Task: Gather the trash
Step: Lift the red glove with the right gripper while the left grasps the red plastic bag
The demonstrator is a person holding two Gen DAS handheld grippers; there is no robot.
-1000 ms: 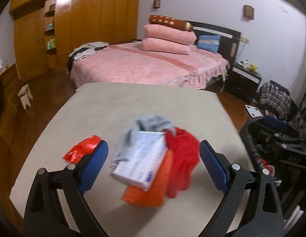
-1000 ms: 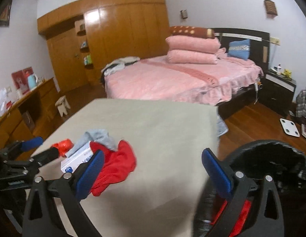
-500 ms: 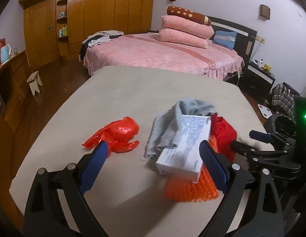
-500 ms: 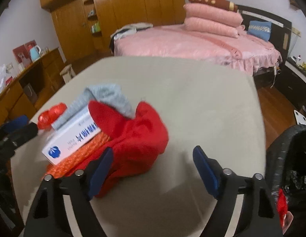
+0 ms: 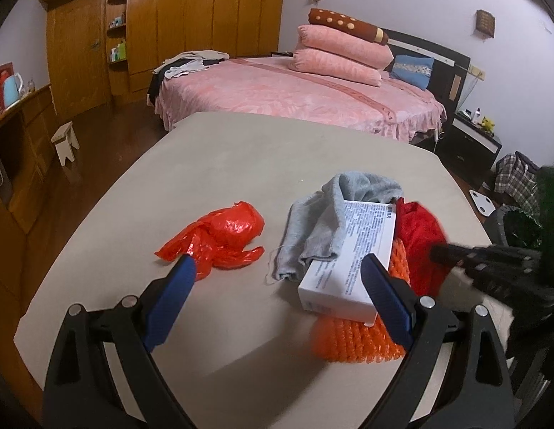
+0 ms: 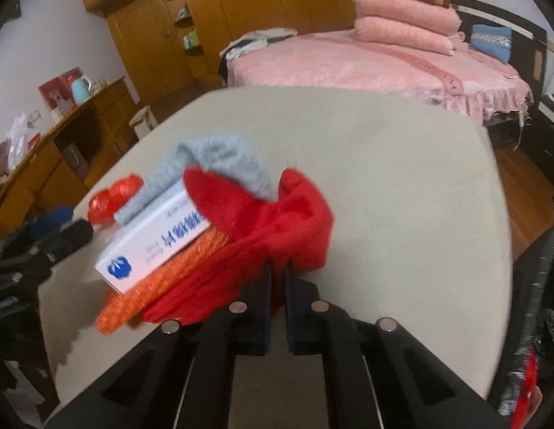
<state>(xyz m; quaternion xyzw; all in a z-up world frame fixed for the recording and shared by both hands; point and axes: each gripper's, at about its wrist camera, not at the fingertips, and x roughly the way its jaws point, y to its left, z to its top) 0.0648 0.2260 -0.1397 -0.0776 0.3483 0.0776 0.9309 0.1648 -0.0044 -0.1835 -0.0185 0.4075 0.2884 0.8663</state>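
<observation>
My right gripper (image 6: pixel 276 279) pinches the soft red cloth (image 6: pixel 277 221), blurred; my left gripper (image 5: pixel 277 268) gapes. The box (image 5: pixel 352 261) hides most of the orange mesh (image 5: pixel 352 339).

The left gripper (image 5: pixel 277 279) tilts downward with its blue pads (image 5: pixel 171 295) spread wide and nothing pinched between them. The right gripper (image 6: pixel 277 271) also tilts downward, its jaws brought together until only a thin slit separates them, pinching the cloth (image 6: pixel 298 221) edge.
</observation>
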